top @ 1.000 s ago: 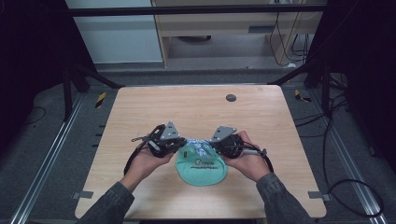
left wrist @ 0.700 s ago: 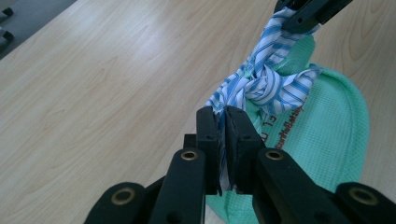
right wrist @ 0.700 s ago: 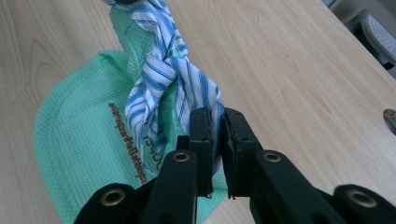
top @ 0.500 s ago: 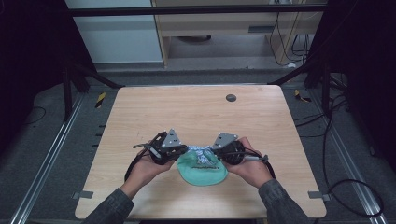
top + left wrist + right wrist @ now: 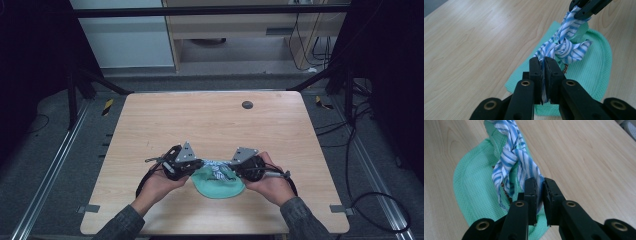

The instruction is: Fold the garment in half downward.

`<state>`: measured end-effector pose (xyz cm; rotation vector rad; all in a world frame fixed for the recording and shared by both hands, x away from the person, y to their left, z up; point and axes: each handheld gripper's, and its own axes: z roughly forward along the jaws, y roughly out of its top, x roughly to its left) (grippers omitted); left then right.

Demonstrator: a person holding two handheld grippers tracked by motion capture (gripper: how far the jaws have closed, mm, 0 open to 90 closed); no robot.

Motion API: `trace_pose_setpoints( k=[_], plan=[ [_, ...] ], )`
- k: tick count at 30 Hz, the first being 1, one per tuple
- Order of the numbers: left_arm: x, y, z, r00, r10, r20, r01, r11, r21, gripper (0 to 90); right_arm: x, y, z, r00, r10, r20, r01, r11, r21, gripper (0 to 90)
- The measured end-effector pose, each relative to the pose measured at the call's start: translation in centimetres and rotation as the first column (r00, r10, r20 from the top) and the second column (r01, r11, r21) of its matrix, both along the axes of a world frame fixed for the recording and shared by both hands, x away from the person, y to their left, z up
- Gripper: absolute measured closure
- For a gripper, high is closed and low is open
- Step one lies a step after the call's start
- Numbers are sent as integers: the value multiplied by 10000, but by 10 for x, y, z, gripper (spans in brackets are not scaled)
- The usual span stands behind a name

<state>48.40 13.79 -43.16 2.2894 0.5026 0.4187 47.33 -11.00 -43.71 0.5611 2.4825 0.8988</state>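
Your left hand-held gripper (image 5: 543, 65) and right hand-held gripper (image 5: 539, 185) each clamp an end of the knotted striped cloth (image 5: 564, 47), stretched above the green cloth (image 5: 596, 72) on the table (image 5: 210, 120).

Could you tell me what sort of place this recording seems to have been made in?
Probably a lab or workshop set up for recording. A bare wooden table stands inside a dark metal frame, loose cables run over the grey floor, and a person works a striped cloth on a green cloth with handheld grippers.
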Motion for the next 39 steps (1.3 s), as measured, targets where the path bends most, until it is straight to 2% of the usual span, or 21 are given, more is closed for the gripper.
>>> trace_pose_setpoints(
  k=[7, 11, 18, 22, 25, 32, 33, 34, 39],
  plan=[
    [-2, -1, -2, 10000, -18, -6, 18, 10000, -73, 849, -6, -1, -2, 9998, 116, -146, -117, 9999, -15, 820],
    [-2, 0, -2, 10000, -71, -20, 70, 9999, -88, 850, -9, -1, -2, 9998, 119, -183, -120, 9999, -27, 793],
    [-6, 0, 1, 9998, -166, 97, 168, 9997, -196, 849, -8, -1, -4, 9987, 49, -516, -49, 10000, 3, 581],
    [-6, 1, 2, 9998, -185, 117, 188, 9995, -256, 849, -4, 0, -5, 9976, -93, -680, 99, 9999, 91, 512],
    [-6, 2, 2, 9998, -180, 119, 183, 9995, -263, 849, -2, 0, -5, 9971, -115, -755, 125, 9998, 127, 525],
    [-11, 4, -1, 9995, -312, 88, 314, 9991, -269, 846, -12, 1, -6, 9972, 143, -728, -137, 9999, 85, 680],
    [-11, 4, -1, 9995, -312, 88, 314, 9991, -269, 846, -12, 1, -6, 9972, 143, -728, -137, 9999, 85, 680],
    [-14, 4, -3, 9992, -387, 65, 389, 9990, -237, 845, -15, 0, -7, 9971, 250, -712, -250, 9997, 1, 747],
    [-20, 5, -9, 9982, -590, 63, 590, 9983, 13, 845, -21, 1, -9, 9967, 436, -682, -447, 9989, -139, 822]
  ],
)
